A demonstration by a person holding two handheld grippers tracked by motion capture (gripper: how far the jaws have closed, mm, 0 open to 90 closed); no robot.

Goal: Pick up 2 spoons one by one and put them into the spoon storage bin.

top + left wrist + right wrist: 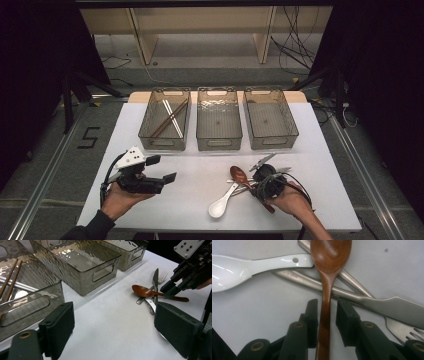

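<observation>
Wooden spoon (327, 277) handle lies between the low right hand-held gripper (326, 312) pads, narrowly apart, ungripped.

Brown wooden spoon (329, 255), white spoon (249, 265), silver knife (372, 300), smoky bins (219, 120).

Three clear bins (219, 120) in row on my table (200, 180). Left bin holds four chopsticks (170, 118): two brown, two white. In front of bins: one wooden spoon (329, 270), one white spoon (249, 265), one knife (155, 280), one fork (162, 278).
</observation>
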